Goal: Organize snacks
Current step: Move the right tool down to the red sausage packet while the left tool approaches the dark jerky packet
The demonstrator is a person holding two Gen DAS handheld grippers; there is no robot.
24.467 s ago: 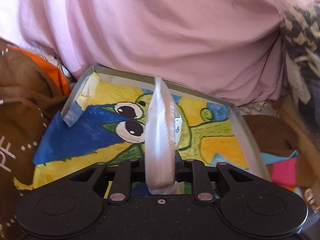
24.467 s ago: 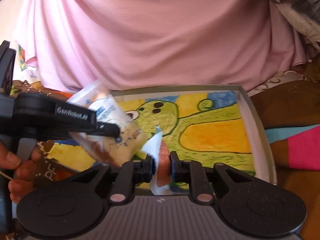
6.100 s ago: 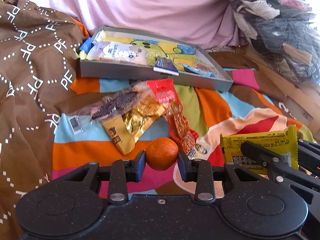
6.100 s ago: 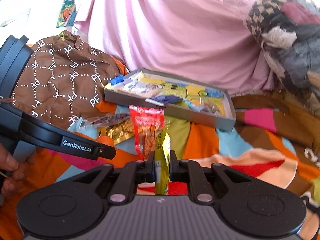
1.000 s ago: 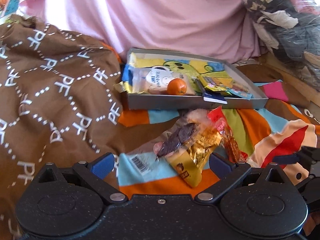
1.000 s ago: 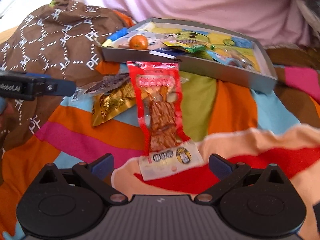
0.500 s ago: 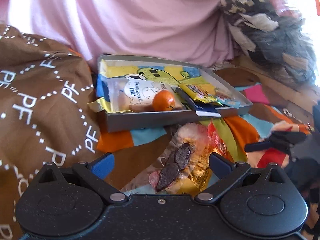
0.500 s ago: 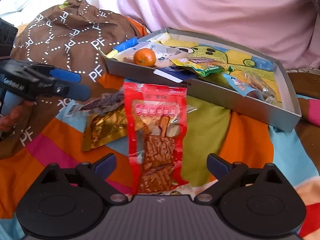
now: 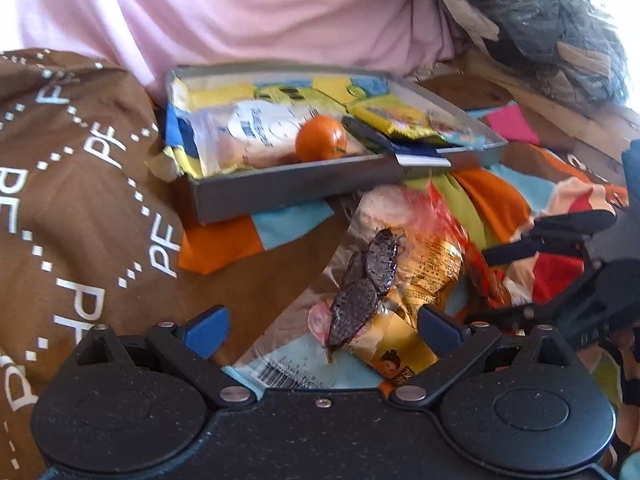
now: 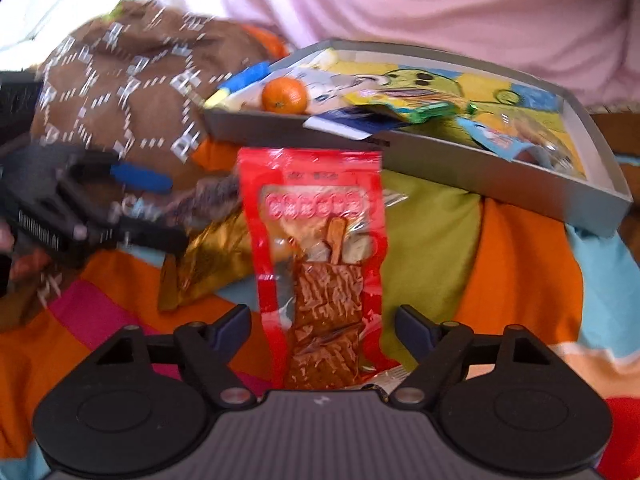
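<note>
Striped multicolour bedspread (image 10: pixel 520 264), grey tray (image 10: pixel 460 168) holding orange (image 10: pixel 285 95), red snack packet (image 10: pixel 320 256) in front of tray between spread-wide, empty right gripper (image 10: pixel 323 326), left gripper (image 9: pixel 322 328) likewise wide, empty, over clear packet (image 9: pixel 360 280).

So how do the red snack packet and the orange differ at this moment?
The orange is round, unwrapped fruit; the red snack packet is a long, flat wrapper with a clear window showing brown strips. The orange already sits inside the gray tray, while the red snack packet lies outside it on the striped blanket, between the open right gripper fingers. Neither is gripped.
</note>
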